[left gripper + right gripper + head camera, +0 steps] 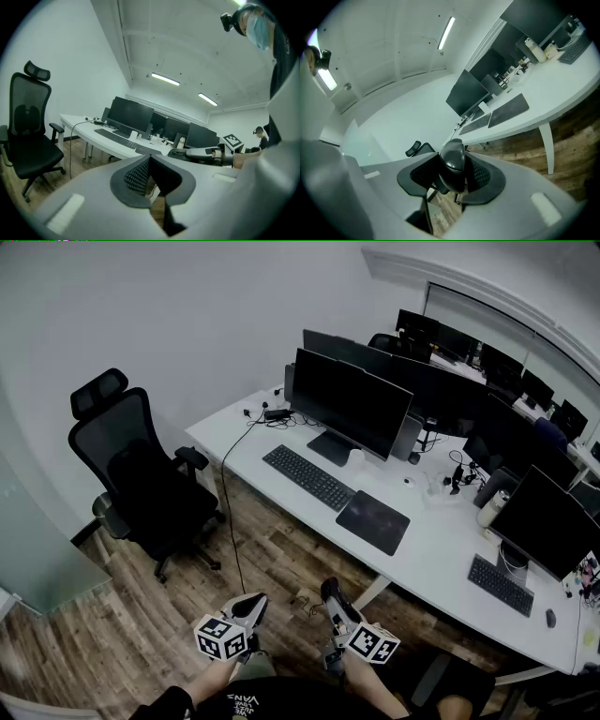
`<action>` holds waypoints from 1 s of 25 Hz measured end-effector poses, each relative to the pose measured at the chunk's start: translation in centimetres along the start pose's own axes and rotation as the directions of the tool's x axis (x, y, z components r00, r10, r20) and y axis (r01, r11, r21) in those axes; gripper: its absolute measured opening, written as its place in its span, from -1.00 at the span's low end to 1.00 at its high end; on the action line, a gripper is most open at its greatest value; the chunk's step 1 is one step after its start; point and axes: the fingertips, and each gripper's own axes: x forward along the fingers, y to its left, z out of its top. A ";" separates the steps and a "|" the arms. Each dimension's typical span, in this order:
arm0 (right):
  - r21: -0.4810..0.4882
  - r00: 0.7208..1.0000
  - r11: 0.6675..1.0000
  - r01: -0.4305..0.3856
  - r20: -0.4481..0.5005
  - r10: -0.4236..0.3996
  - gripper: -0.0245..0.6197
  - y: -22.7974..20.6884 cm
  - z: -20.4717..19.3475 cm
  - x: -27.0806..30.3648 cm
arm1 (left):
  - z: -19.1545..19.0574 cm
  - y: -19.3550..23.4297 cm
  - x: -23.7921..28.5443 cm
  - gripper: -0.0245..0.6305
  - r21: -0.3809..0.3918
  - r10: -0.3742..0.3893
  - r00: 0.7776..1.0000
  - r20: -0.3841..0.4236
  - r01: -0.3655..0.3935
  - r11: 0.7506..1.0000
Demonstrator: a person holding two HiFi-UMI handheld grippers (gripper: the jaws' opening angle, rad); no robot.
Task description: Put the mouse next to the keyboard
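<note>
A black mouse (452, 164) is clamped between the pads of my right gripper (453, 174), held in the air over the wooden floor, well short of the desk. In the head view that gripper (332, 593) is at the bottom centre, with the mouse (329, 589) dark at its tip. The black keyboard (308, 477) lies on the white desk (441, 549) before the nearest monitor, with a dark mouse pad (373, 521) to its right. The right gripper view also shows the keyboard (476, 123). My left gripper (251, 606) hangs beside the right one, jaws together and empty (150, 160).
A black office chair (141, 479) stands on the floor left of the desk. A cable (228, 512) hangs from the desk's left end to the floor. Several monitors (352, 401) line the desk. A second keyboard (500, 584) and a small mouse (550, 618) lie far right.
</note>
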 end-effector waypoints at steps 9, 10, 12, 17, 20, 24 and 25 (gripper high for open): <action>0.031 0.998 0.999 0.028 0.051 -0.030 -0.39 -1.0 1.3 1.0 | 0.2 1.5 2.3 -0.92 -0.020 -0.031 1.000 0.000 0.031 0.999; 0.042 0.998 0.999 0.029 0.060 -0.032 -0.39 -0.9 1.5 1.6 | 0.7 2.0 2.7 -0.92 -0.021 -0.040 0.999 0.003 0.040 0.999; 0.056 0.996 0.998 0.033 0.075 -0.037 -0.39 -0.3 1.8 3.1 | 1.6 3.2 3.5 -0.92 -0.013 -0.060 0.998 0.005 0.060 0.998; 0.070 0.994 0.996 0.049 0.097 -0.055 -0.39 1.1 2.0 7.7 | 3.6 7.1 4.4 -0.92 -0.009 -0.084 0.996 -0.001 0.084 0.996; 0.081 0.992 0.995 0.050 0.113 -0.059 -0.39 2.1 1.9 10.5 | 4.5 9.9 4.8 -0.92 -0.001 -0.094 0.996 -0.014 0.094 0.996; 0.102 0.987 0.993 0.056 0.145 -0.070 -0.39 3.0 1.9 13.8 | 6.1 13.5 5.5 -0.92 0.015 -0.110 0.994 -0.023 0.111 0.994; 0.107 0.985 0.993 0.058 0.155 -0.074 -0.39 3.2 1.9 14.5 | 6.4 14.2 5.6 -0.92 0.021 -0.116 0.993 -0.027 0.117 0.993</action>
